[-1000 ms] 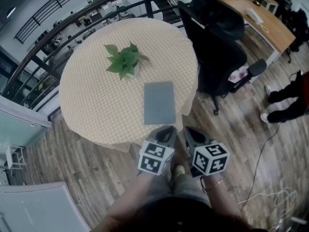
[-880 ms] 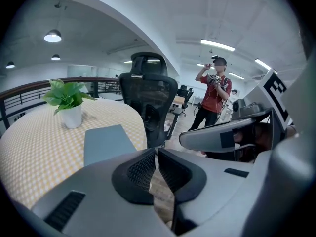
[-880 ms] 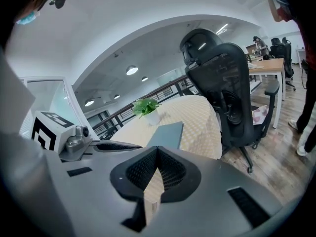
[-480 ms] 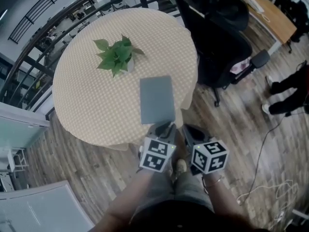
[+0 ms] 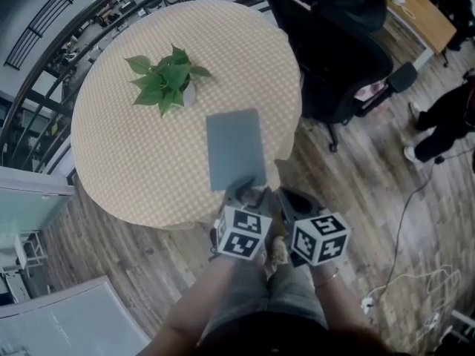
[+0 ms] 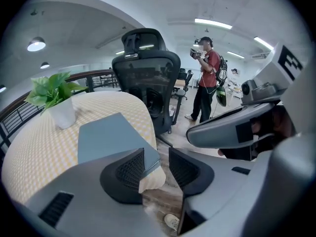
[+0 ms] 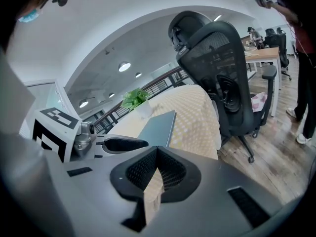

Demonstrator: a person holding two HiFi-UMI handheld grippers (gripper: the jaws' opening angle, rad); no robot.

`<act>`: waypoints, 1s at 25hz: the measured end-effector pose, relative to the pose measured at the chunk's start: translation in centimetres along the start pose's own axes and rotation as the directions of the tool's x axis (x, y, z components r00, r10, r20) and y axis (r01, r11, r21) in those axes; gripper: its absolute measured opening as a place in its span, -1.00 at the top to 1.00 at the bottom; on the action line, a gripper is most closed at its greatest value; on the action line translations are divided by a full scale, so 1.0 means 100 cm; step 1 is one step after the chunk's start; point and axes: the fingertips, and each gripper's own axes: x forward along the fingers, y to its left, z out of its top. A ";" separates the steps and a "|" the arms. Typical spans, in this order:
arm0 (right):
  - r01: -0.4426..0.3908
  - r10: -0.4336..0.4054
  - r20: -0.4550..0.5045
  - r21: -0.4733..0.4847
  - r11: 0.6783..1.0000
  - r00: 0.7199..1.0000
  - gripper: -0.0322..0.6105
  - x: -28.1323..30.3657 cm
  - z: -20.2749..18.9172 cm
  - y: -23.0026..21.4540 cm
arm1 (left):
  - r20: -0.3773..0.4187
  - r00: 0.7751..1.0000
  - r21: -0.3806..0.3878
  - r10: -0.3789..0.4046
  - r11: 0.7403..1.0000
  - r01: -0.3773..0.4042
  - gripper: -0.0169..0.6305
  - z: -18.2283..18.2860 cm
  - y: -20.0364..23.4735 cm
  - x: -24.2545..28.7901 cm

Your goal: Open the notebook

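Head view: round table (image 5: 133, 147) under a yellow checked cloth, standing on a dark wood-plank floor (image 5: 386, 199); a black railing (image 5: 44, 73) curves beyond it. The grey notebook (image 5: 236, 148) lies closed and flat directly ahead of the left hand-held gripper (image 5: 249, 193), its near edge at the table rim by the tips. A potted plant (image 5: 163, 78) sits farther ahead and to that gripper's left, apart from the notebook. The right hand-held gripper (image 5: 286, 199) is just beside the left one, off the table rim. A black office chair (image 5: 334, 58) is ahead of it, and a standing person (image 5: 445, 121) is well off to its right. Left gripper view: the jaws stand wide and have just been opening. The notebook's near right corner sits in the gap close to the left pad, with the cloth hem hanging below; nothing is pinched. Only this view shows the strip ceiling lights (image 6: 212, 23) and the person upright with hands raised to the head. Right gripper view: the jaw tips meet with nothing between them. The notebook lies ahead and slightly left; here its thin edge shows, cover down.
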 end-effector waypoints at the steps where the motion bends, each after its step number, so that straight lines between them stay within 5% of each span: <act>1: 0.000 0.000 -0.001 0.005 1.000 1.000 0.87 0.001 -0.001 -0.001 | -0.007 1.000 0.011 0.001 1.000 -0.001 0.49 -0.001 0.000 0.002; 9: -0.004 0.005 -0.017 0.049 0.999 1.000 0.87 0.010 -0.013 -0.006 | -0.031 0.999 0.064 0.027 0.998 -0.025 0.47 -0.002 0.002 0.018; 16: -0.010 0.012 -0.025 0.084 0.996 1.000 0.87 0.016 -0.019 -0.012 | -0.066 0.994 0.240 0.086 0.969 -0.068 0.47 -0.002 0.004 0.028; 25: -0.019 0.022 -0.028 0.098 0.995 0.999 0.87 0.018 -0.021 -0.014 | -0.098 0.989 0.258 0.115 0.962 -0.087 0.48 -0.007 0.008 0.035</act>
